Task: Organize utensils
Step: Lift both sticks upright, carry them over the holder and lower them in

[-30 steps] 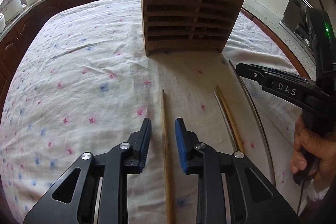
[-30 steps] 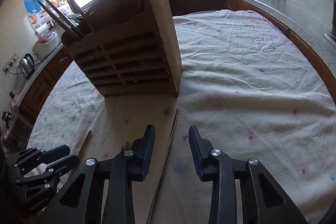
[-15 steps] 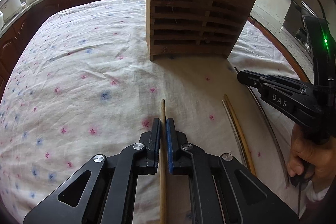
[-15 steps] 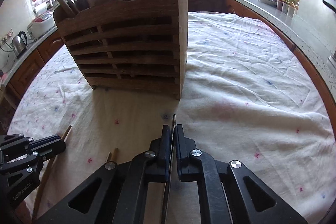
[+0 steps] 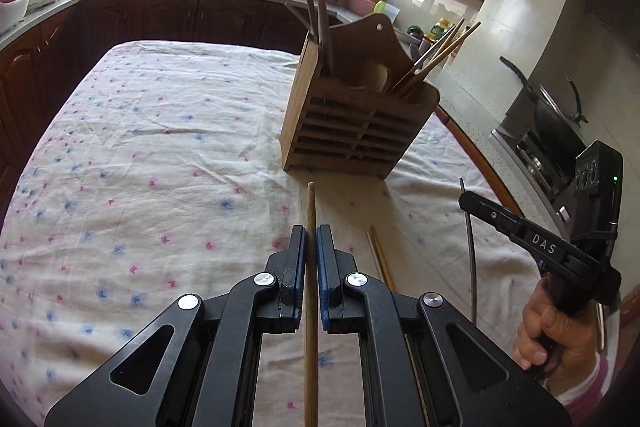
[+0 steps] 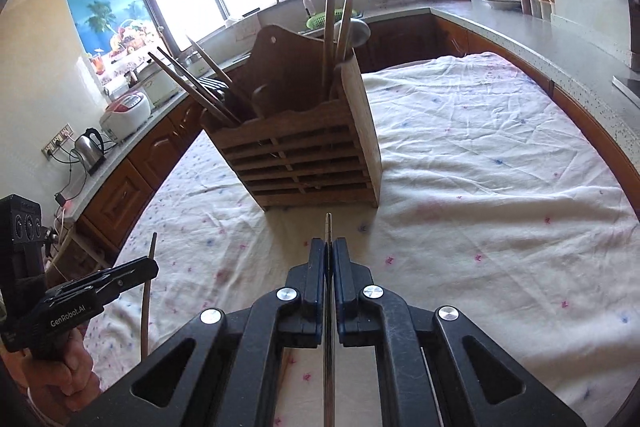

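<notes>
Left wrist view, from left to right: the flower-print tablecloth covers the table, and the left gripper is clenched on a wooden chopstick whose tip reaches past the pads toward the slatted wooden utensil holder. Just right of that gripper, a second wooden chopstick and a pale one beside it lie flat on the cloth. Farther right, the right gripper grips a thin metal chopstick, lifted clear of the cloth. Right wrist view: the same holder, already bearing chopsticks and long handles, stands directly ahead, with the metal chopstick pinched between the closed pads.
</notes>
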Motion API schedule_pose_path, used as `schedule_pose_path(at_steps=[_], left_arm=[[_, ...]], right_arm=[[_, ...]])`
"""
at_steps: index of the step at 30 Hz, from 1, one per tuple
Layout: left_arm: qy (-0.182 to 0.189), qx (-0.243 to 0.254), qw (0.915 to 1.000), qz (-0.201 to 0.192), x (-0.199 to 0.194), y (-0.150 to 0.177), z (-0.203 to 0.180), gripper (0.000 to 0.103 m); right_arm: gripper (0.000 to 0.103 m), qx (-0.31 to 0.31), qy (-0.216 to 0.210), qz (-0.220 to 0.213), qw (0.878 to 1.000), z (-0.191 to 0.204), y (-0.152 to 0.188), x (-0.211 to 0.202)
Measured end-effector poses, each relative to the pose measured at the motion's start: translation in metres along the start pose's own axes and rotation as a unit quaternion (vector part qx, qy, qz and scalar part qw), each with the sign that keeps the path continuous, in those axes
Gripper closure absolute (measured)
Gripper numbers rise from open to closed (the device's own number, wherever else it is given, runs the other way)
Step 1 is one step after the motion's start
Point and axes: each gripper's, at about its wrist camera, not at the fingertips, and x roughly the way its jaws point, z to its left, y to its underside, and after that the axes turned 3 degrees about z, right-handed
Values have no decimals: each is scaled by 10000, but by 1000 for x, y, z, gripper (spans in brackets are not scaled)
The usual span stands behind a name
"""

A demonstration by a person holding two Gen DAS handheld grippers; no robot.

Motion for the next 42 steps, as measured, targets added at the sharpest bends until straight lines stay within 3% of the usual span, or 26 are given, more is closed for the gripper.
schedule_pose_path(at_steps=[11,20,42], left_arm=[[17,195,9981,-577,-53,-11,-19,98],[38,290,9958,-866,-75,-18,-29,98],[109,192,9926,-1198,-93,-27,-25,98]], right_arm=[[99,-26,-308,-678,9972,15,-8,-64],[99,-50,-379,-1171,9924,19,-21,-98],[99,-162,-358,-1397,9894,24,-32,-109]])
